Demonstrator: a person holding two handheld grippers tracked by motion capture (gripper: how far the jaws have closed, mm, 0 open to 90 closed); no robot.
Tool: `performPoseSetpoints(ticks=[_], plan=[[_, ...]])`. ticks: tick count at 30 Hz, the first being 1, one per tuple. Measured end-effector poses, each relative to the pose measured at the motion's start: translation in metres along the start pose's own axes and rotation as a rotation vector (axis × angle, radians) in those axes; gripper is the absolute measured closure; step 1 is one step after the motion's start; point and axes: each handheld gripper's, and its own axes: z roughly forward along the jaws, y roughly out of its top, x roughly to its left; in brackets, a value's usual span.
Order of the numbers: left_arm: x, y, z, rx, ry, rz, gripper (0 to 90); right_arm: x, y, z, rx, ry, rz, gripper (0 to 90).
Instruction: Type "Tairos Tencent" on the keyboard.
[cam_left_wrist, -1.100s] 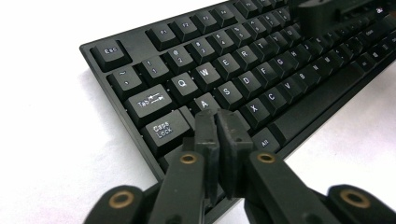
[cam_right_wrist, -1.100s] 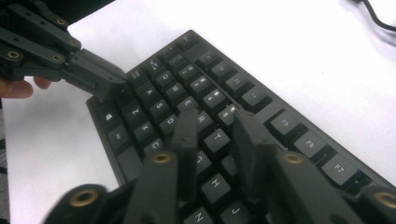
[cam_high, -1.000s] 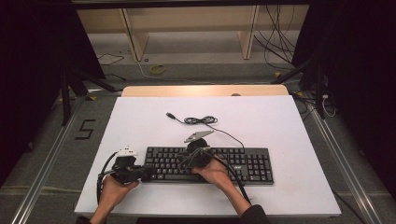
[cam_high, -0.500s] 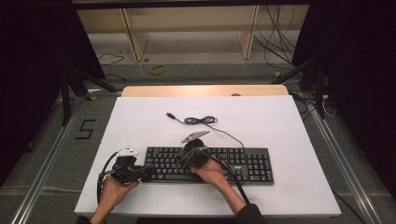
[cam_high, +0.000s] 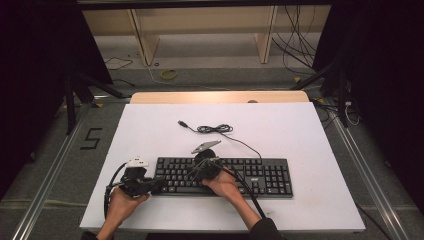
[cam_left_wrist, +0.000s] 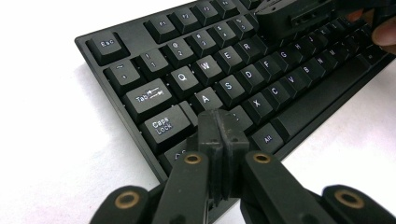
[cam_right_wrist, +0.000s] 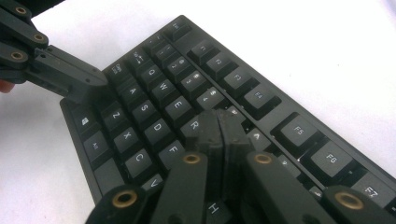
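A black keyboard (cam_high: 250, 175) lies near the front of the white table (cam_high: 310, 135). My left gripper (cam_high: 158, 184) is at the keyboard's left end. In the left gripper view its jaws (cam_left_wrist: 219, 127) are pressed together with nothing between them, tips down on the keys just below A, by Caps Lock (cam_left_wrist: 163, 125). My right gripper (cam_high: 196, 172) is over the left-middle keys. Its jaws (cam_right_wrist: 222, 125) are shut and empty, tips down by the R key (cam_right_wrist: 195, 125). The left gripper's fingers (cam_right_wrist: 70, 77) show in the right gripper view at the keyboard's corner.
The keyboard's cable (cam_high: 216, 129) lies coiled behind it, its plug (cam_high: 183, 123) loose on the table. A wooden shelf (cam_high: 210, 30) stands beyond the table's far edge. Black stands and cables flank the table on both sides.
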Motion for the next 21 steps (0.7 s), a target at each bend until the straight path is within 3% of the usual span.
performPoseSetpoints(ticks=[21], plan=[[0.0016, -0.0004, 0.0025, 0.016, 0.002, -0.007, 89.1, 0.0014, -0.0021, 0.0023, 0.012, -0.012, -0.001, 90.0]])
